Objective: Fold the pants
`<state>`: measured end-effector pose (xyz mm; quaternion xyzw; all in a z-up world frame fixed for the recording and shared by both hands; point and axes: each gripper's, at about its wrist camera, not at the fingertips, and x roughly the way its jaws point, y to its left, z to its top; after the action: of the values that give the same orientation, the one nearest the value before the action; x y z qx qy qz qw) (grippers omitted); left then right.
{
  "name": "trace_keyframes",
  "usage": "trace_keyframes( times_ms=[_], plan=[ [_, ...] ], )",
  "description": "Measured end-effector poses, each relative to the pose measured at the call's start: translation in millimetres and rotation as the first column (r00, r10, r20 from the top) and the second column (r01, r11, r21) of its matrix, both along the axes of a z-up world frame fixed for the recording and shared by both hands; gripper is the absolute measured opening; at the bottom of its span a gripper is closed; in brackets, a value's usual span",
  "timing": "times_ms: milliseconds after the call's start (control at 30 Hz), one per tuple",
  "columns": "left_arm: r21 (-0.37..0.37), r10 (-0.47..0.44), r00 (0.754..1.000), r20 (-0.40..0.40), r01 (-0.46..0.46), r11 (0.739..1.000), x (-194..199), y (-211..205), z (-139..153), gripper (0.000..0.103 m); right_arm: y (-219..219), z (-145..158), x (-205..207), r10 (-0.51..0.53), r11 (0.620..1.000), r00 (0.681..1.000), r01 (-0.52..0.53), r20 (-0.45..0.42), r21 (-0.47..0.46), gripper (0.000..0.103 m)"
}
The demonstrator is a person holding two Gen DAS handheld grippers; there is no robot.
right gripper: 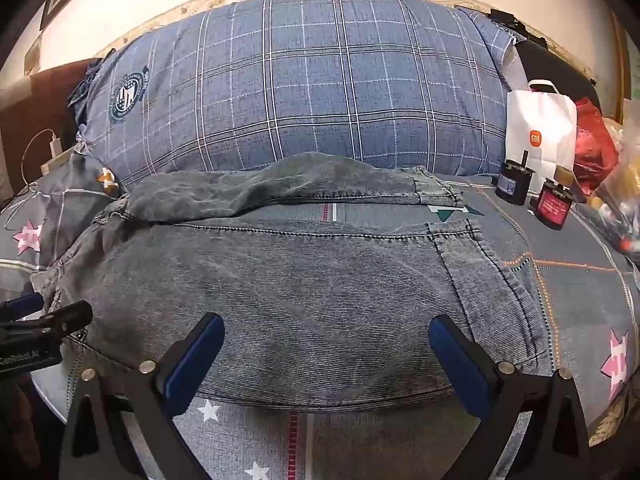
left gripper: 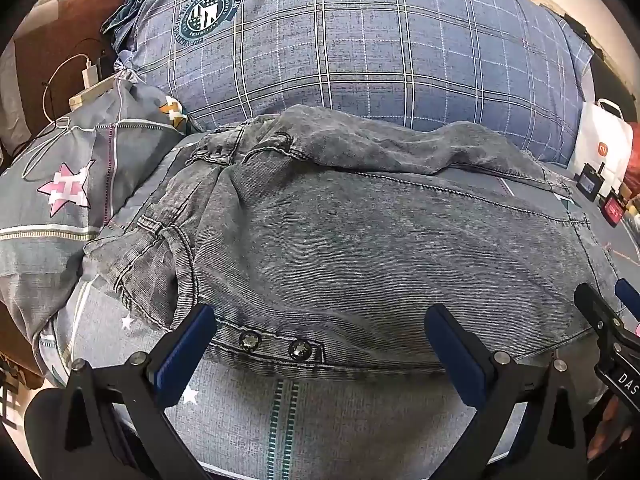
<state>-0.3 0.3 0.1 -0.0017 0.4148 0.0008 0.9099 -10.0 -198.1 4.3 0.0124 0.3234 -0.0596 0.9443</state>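
Both sets of jaws stand wide apart and empty — the left gripper [left gripper: 320,344] over the studded edge, the right gripper [right gripper: 326,354] beside it. Grey jeans [right gripper: 280,280] lie on the bed sheet [right gripper: 580,280] (one leg bunched behind), probably spread ready for a two-handed fold.

Bed [right gripper: 580,280] bearing pants [right gripper: 300,300], plaid pillow [right gripper: 300,88]

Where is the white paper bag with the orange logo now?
The white paper bag stands at the far right in the right wrist view, between the blue plaid pillow and a red plastic bag, behind two small dark bottles.
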Motion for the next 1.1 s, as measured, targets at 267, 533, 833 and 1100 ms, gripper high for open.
trace_keyframes(
  times_ms=[267, 533, 833, 1100],
  plan=[
    [0.011, 0.006, 1.0, 0.004, -0.006, 1.0, -0.5, -4.5, -2.4, 0.103, 1.2, 1.3, -0.9, 0.002, 1.0, 1.0, -0.002, 0.006, -0.006, 0.103],
    [0.002, 0.01, 1.0, 0.014, -0.01, 1.0, 0.1, -2.8, -0.7, 0.103, 2.4, 1.4, -0.4, 0.005, 1.0, 1.0, -0.005, 0.005, -0.014, 0.103],
    [0.008, 0.004, 1.0, 0.011, -0.004, 1.0, 1.0, -0.2, -1.5, 0.103, 3.4, 2.0, 0.3, 0.008, 1.0, 1.0, -0.008, 0.006, -0.015, 0.103],
    [0.003, 0.026, 1.0, 0.013, -0.026, 1.0, 2.6, 8.2, -0.9, 0.103, 3.8, 0.5, 1.2, 0.01, 1.0, 1.0, -0.01, 0.002, -0.014, 0.103]
  ],
)
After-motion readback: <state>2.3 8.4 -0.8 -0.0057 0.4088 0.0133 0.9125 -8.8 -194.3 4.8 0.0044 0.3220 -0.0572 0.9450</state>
